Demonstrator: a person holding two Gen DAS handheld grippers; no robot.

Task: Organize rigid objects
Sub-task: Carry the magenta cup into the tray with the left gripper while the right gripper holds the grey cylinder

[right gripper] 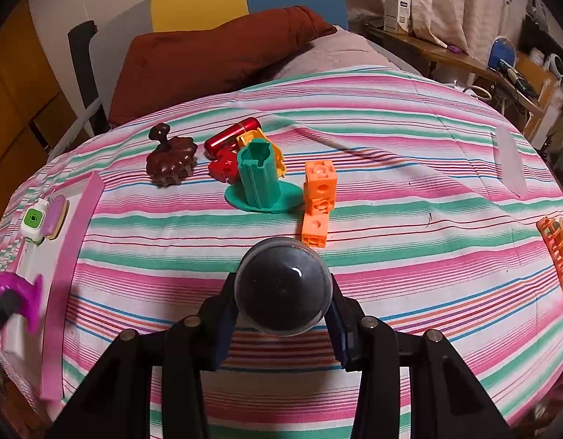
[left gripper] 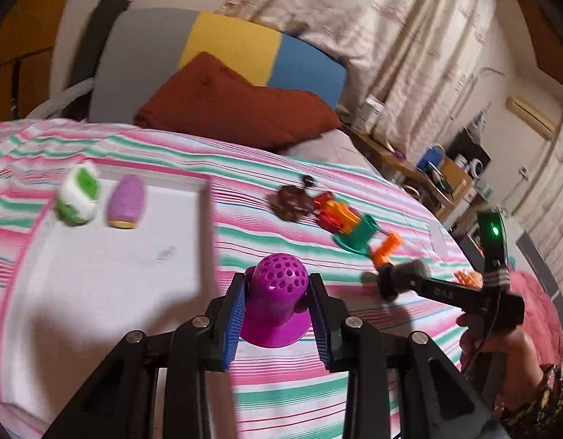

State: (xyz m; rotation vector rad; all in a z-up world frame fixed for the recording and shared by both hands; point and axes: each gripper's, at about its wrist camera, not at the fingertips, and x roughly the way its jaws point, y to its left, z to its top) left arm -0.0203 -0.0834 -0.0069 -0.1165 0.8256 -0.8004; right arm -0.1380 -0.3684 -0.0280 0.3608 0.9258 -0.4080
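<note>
Left tool [left gripper: 278,305] clamped on a purple perforated holder [left gripper: 278,292] above the striped bed [right gripper: 391,183], beside the white tray [left gripper: 98,263], right tool [right gripper: 283,311] closed around a dark round-lidded jar [right gripper: 283,285], green stand [right gripper: 261,179] and orange blocks [right gripper: 318,201] just ahead.

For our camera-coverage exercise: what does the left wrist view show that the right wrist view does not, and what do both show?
Only the left wrist view shows the left gripper shut on the purple perforated piece and the right gripper's handle.

Only the right wrist view shows the right gripper shut on the dark dome and the red cylinder.

Both show the green stand and the white tray.
</note>
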